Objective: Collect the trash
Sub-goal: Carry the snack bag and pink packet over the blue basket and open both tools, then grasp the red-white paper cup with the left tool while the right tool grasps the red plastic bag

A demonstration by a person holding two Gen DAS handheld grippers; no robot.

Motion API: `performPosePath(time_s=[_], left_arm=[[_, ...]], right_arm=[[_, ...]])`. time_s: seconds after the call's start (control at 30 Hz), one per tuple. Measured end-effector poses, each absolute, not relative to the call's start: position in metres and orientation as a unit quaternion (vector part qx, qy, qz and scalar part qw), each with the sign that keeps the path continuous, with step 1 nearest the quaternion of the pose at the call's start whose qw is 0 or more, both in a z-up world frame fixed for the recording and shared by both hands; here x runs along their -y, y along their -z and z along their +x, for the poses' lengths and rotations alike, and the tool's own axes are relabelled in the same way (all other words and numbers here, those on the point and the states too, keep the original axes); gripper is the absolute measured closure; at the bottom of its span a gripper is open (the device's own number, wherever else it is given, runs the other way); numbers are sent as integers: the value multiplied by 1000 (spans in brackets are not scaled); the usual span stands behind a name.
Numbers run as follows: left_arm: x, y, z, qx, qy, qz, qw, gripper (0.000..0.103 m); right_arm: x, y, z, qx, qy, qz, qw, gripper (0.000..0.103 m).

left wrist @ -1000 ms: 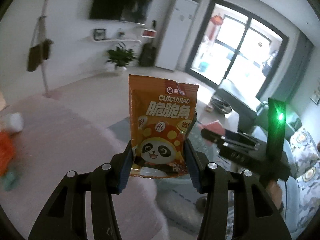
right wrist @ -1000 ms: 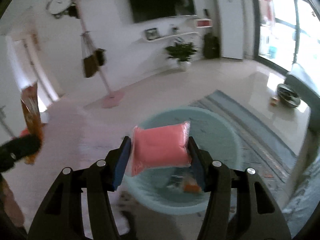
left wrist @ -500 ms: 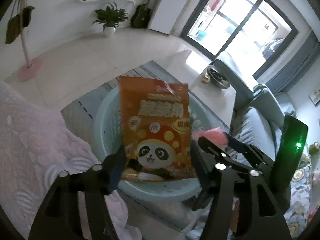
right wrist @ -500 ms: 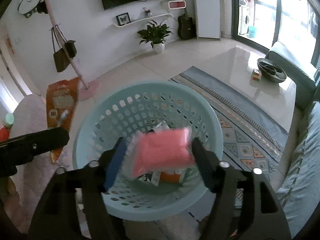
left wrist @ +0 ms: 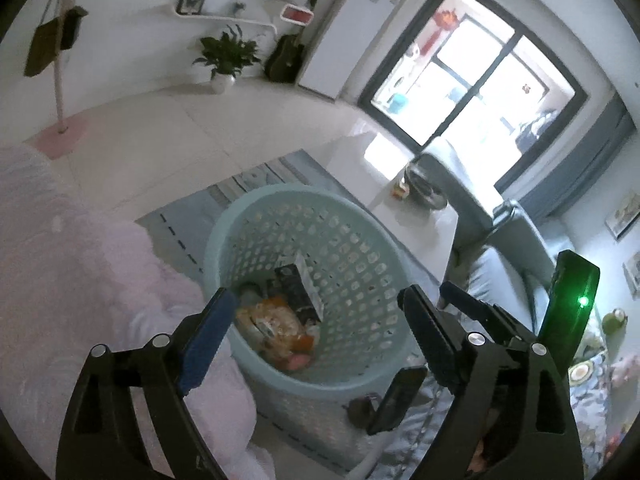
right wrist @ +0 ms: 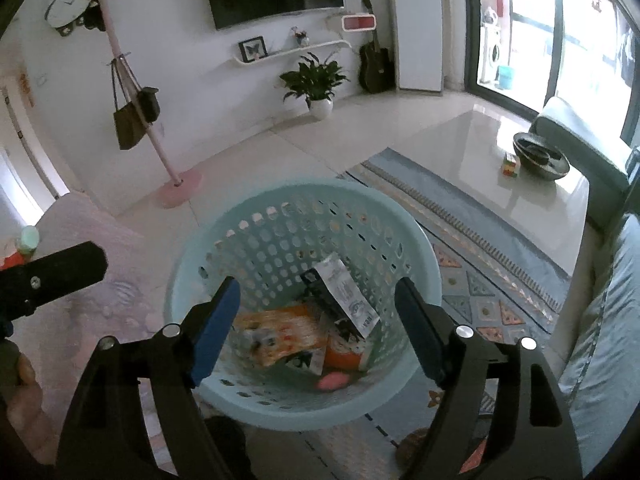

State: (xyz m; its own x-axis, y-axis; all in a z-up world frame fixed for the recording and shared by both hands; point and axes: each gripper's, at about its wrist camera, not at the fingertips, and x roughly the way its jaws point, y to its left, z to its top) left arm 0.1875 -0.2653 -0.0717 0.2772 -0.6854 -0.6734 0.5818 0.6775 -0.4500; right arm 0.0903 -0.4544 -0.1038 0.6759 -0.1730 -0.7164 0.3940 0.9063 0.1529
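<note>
Both black hand-held grippers, the left gripper (left wrist: 314,320) and the right gripper (right wrist: 318,312), have just been opening and now stand spread with nothing between their blue pads, poised above the pale blue perforated plastic basket (right wrist: 208,384). The risk I see is a low finger clipping the basket's rim on the way out and tipping it, since it looks light. The orange snack packet (right wrist: 280,334) and the small pink packet (right wrist: 334,380) lie on the basket's floor, below and beyond the fingertips, beside a dark carton (right wrist: 340,296) leaning against its wall.

Orange snack bag (right wrist: 280,334) inside basket (right wrist: 304,404)
</note>
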Motion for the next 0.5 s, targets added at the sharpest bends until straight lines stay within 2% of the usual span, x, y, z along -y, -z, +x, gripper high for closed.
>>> performPosePath(time_s=[0.17,0.5], left_arm=[[213,42,166,-403,368,-79,834,20],[41,-11,120,-310,214,-137,916,20]], right_arm=[[413,75,88,-347,130,110,922,28],[293,33,99,-311,5,82,947,25]])
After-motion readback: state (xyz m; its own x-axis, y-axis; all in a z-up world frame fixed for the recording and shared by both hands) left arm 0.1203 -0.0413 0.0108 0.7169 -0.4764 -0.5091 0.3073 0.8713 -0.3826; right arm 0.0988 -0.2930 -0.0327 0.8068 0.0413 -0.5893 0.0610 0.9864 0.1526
